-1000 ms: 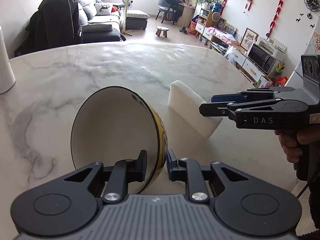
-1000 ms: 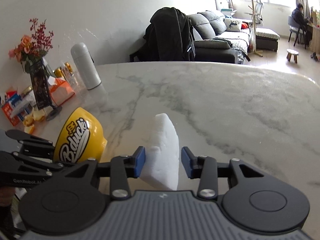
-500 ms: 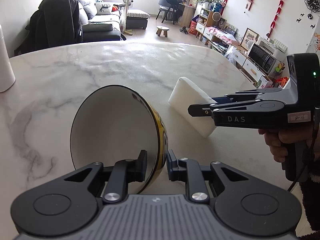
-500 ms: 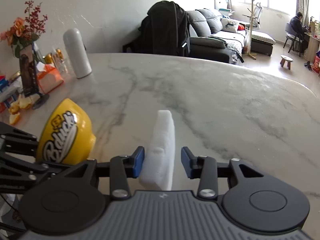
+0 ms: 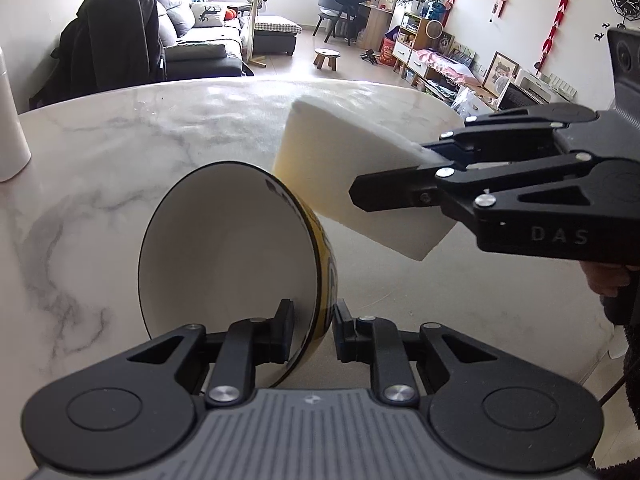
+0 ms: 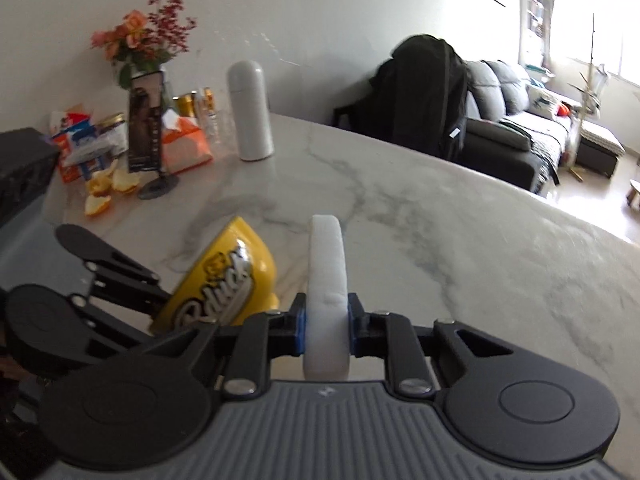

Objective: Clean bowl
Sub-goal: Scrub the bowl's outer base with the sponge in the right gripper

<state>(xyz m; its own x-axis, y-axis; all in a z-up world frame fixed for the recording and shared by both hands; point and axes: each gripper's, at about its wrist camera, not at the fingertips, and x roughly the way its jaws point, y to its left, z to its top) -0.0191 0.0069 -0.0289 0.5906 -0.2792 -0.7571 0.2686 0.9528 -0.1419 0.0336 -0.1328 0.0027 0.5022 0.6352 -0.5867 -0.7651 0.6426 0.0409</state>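
Note:
A bowl, yellow outside and white inside, stands tilted on its side on the marble table. My left gripper is shut on its rim, one finger inside and one outside. A white sponge hangs just above and behind the bowl's upper right edge, clear of the table. My right gripper is shut on it, the pads squeezing it in. In the right wrist view the sponge stands on edge between the right gripper fingers. There the bowl and left gripper lie to its left.
A white flask, a vase of flowers, snack packs and orange peels crowd the table's far left. A hand holds the right gripper near the table's right edge. A sofa and a draped chair stand beyond the table.
The right gripper's jaws closed onto the sponge and lifted it off the table, rolling it and bringing it up beside the bowl's rim. The left gripper and bowl kept still.

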